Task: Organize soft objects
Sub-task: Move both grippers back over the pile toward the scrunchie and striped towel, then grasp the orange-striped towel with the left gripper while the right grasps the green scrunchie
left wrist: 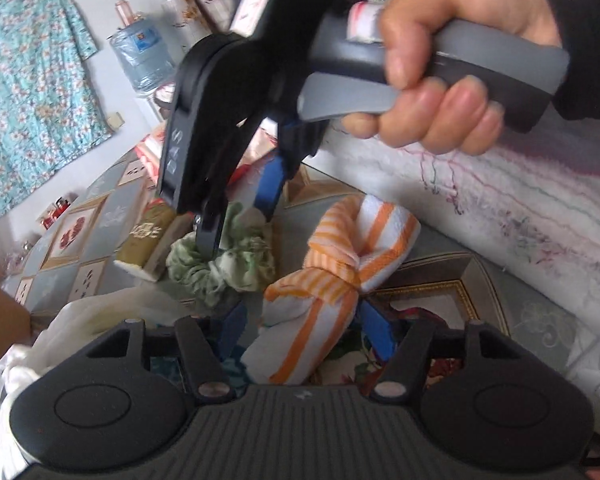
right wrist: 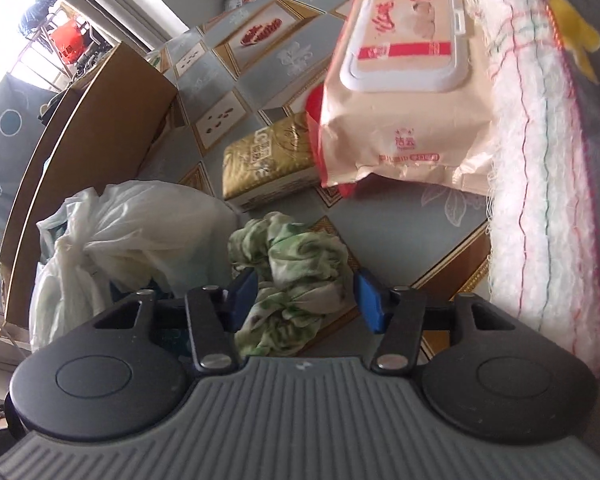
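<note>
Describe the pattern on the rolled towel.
The rolled towel has white and orange stripes, clearest in the left wrist view.

The right gripper [right wrist: 306, 300] has its blue-padded fingers [right wrist: 370, 306] on either side of a crumpled green-and-white fabric scrunchie [right wrist: 296, 276] on the patterned grey table [right wrist: 400, 216]. Behind lie a gold tissue pack [right wrist: 264, 164] and a peach wet-wipes pack [right wrist: 400, 88]; a white plastic bag [right wrist: 140, 236] sits left.

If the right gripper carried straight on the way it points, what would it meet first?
The right gripper would most likely meet the crumpled green-and-white fabric scrunchie first; it already lies between the open blue pads. Depth is uncertain, but nothing sits nearer.
</note>
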